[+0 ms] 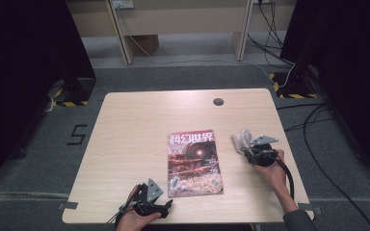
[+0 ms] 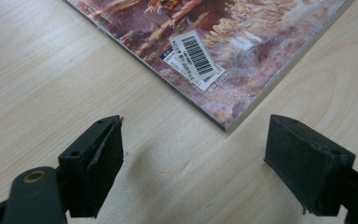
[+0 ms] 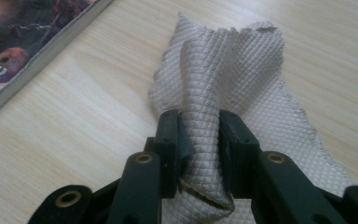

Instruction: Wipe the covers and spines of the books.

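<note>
A magazine (image 1: pixel 194 162) with a reddish illustrated cover lies flat in the middle of the wooden table (image 1: pixel 135 120). Its near corner and barcode sticker (image 2: pixel 193 57) lie just ahead of my left gripper (image 2: pixel 193 163), which is open with bare table between its jaws. In the high view this left gripper (image 1: pixel 167 206) sits at the table's near edge, left of the magazine. My right gripper (image 3: pixel 200 133) is shut on a bunched fold of pale grey quilted cloth (image 3: pixel 233 70). In the high view the cloth (image 1: pixel 241 139) lies right of the magazine (image 3: pixel 23 46), under the right gripper (image 1: pixel 248 149).
A dark round grommet (image 1: pixel 218 101) is set near the table's far edge. Cables (image 1: pixel 313 120) run over the grey floor to the right. Table legs and a wall panel stand beyond the far edge. Dark curtains hang on both sides.
</note>
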A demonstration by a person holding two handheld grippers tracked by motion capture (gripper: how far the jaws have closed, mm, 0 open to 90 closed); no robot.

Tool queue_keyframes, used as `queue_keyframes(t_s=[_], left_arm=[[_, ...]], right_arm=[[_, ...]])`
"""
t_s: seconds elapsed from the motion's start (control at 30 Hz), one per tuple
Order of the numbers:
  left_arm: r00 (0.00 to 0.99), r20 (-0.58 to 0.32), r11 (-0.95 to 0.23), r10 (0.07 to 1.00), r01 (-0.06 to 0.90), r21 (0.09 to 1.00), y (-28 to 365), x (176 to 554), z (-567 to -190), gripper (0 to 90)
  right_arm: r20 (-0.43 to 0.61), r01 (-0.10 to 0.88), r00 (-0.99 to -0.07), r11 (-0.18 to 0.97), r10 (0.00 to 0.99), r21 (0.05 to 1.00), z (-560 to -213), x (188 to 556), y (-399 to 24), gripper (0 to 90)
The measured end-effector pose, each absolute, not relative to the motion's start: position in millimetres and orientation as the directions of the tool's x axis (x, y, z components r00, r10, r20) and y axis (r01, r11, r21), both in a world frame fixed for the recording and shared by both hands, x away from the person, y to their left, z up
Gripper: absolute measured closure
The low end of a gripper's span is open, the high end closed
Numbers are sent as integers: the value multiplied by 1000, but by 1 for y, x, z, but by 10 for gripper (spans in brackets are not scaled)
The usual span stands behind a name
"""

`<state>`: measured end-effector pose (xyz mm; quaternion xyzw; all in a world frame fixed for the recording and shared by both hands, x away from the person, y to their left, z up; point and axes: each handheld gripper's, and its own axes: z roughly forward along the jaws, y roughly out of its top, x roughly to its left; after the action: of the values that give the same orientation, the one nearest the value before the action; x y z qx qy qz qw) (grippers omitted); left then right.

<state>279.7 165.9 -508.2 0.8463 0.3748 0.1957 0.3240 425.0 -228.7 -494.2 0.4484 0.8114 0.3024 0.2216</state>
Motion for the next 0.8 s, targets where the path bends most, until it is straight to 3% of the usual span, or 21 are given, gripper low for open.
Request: queue_keyframes(t_s=[0.17, 0.47, 0.8], left_arm=[[641, 91, -511, 762, 508, 694, 165, 280, -508, 189], [640, 93, -508, 763, 504, 699, 166, 280, -508, 189], [637, 95, -507, 765, 505, 698, 168, 279, -507, 189]], right_arm=[[-90, 594, -497, 414, 863, 690, -495, 424, -226, 667], [-37, 599, -461, 342, 886, 724, -488, 415, -228, 420], [-12, 591, -451, 309, 892, 745, -482, 400, -233, 368]])
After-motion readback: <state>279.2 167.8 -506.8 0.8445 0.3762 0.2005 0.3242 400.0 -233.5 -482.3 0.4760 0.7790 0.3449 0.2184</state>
